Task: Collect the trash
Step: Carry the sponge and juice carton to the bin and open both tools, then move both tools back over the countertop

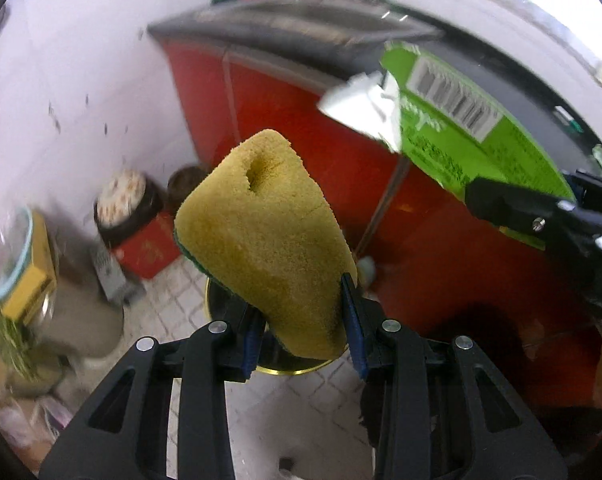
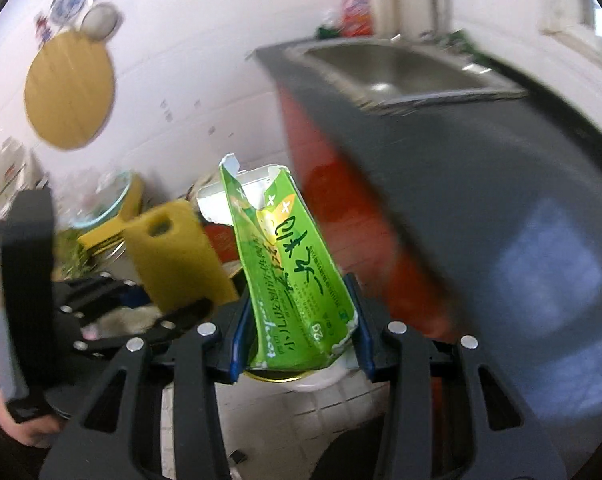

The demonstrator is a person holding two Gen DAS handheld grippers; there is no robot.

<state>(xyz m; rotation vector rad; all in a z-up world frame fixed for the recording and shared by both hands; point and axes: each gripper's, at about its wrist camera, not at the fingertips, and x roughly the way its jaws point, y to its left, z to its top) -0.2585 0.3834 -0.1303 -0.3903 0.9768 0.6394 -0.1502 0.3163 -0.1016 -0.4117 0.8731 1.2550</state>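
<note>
Left hand-held gripper (image 1: 305, 320) clamps a sponge (image 1: 261, 240); right hand-held gripper (image 2: 301, 340) clamps a torn carton (image 2: 289, 264). Both items hang above the bin (image 1: 277, 370); release remains, apparently.

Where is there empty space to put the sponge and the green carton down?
Bare patches: the dark countertop beside the sink, and white floor tiles under the left gripper. The floor corner by the wall is crowded with a pot and boxes.
</note>
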